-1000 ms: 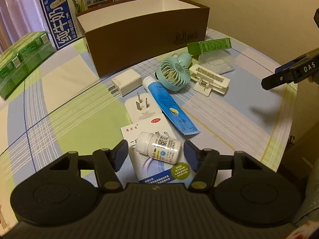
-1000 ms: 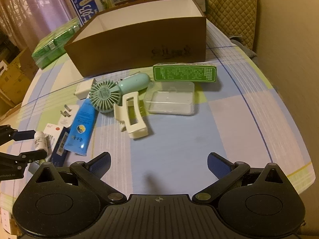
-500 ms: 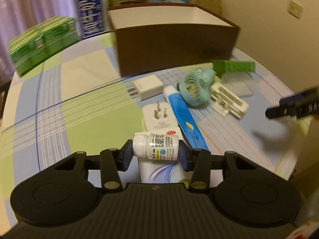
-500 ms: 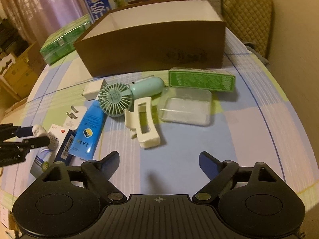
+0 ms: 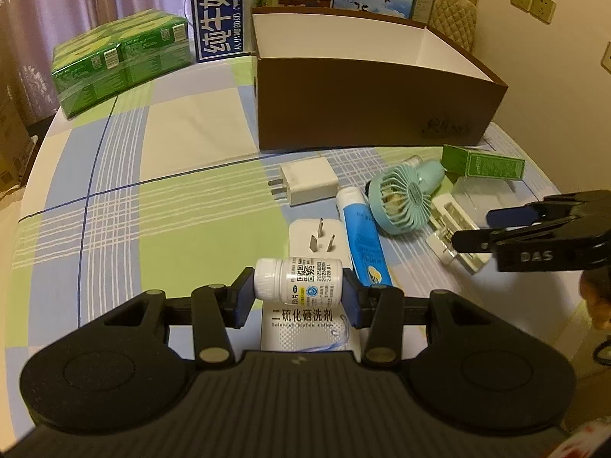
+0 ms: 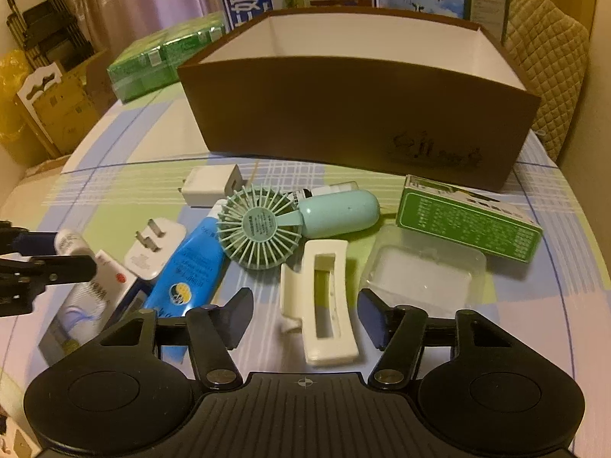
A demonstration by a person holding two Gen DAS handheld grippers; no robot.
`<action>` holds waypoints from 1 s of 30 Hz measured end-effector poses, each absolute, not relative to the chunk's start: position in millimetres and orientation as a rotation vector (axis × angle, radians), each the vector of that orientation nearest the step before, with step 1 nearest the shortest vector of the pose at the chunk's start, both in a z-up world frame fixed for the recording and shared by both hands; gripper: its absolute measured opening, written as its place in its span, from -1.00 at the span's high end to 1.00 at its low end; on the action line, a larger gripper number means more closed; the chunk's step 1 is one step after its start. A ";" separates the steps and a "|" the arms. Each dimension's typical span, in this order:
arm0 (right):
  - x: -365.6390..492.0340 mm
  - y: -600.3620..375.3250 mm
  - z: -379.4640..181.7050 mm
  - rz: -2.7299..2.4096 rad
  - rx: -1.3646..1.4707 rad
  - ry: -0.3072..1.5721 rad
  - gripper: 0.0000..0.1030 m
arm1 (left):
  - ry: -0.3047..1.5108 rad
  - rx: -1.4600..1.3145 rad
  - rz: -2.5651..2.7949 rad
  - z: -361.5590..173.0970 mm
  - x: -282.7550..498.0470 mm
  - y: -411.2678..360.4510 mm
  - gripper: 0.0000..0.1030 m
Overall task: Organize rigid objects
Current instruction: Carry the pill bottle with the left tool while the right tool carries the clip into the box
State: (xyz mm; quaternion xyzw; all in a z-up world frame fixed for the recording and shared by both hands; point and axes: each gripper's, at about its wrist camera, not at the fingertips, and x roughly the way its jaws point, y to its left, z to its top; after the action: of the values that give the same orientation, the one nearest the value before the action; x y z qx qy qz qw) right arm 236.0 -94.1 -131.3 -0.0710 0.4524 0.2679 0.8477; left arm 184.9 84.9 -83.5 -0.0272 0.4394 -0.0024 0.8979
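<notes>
My left gripper [image 5: 298, 294] is shut on a small white pill bottle [image 5: 298, 278], gripped end to end and lying crosswise just above a white medicine carton [image 5: 305, 322]. My right gripper [image 6: 305, 315] straddles a cream hair claw clip [image 6: 320, 305] that lies on the tablecloth. Its jaws are closing, and there is still a gap between each pad and the clip. The left wrist view shows the right gripper [image 5: 473, 226] over that clip [image 5: 454, 225]. The open brown box [image 6: 343, 114] stands behind the objects, and the parts of its white inside that show are bare.
Around the clip lie a teal hand fan [image 6: 263, 225], a blue tube [image 6: 191, 259], a white plug [image 6: 156, 248], a white charger [image 6: 210, 185], a clear plastic case [image 6: 420, 271] and a green carton [image 6: 466, 221]. Green packs [image 5: 118, 57] and milk cartons [image 5: 217, 11] stand at the back.
The left gripper closed on the pill bottle, raised it off the carton and rolled. The right gripper moved forward and left over the hair clip, its jaws narrowing.
</notes>
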 end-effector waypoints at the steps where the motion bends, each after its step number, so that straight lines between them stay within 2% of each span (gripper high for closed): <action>1: 238.7 -92.5 -134.1 0.561 -0.155 0.957 -0.08 | 0.911 -0.058 0.000 -83.1 185.8 84.7 0.19; 4: 244.9 -88.6 -141.9 0.548 -0.171 0.970 -0.01 | 0.913 -0.066 0.011 -82.3 186.6 84.9 0.19; 8: 248.4 -86.0 -152.6 0.540 -0.171 1.002 0.24 | 0.922 -0.078 0.023 -83.7 186.7 85.7 0.19; 17: 228.4 -94.9 -135.8 0.546 -0.162 0.961 0.28 | 0.912 -0.088 0.012 -78.0 181.8 82.7 0.19; 30: 190.5 -130.5 -75.9 0.505 -0.056 0.867 0.28 | 0.844 -0.051 -0.053 -45.6 179.0 66.6 0.19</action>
State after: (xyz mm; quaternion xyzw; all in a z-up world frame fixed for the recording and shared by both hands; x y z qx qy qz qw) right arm 190.5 -130.5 -75.9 -0.0268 0.4153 0.2418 0.8765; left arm 179.0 66.6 -45.6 -0.0248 0.4094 -0.0258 0.9117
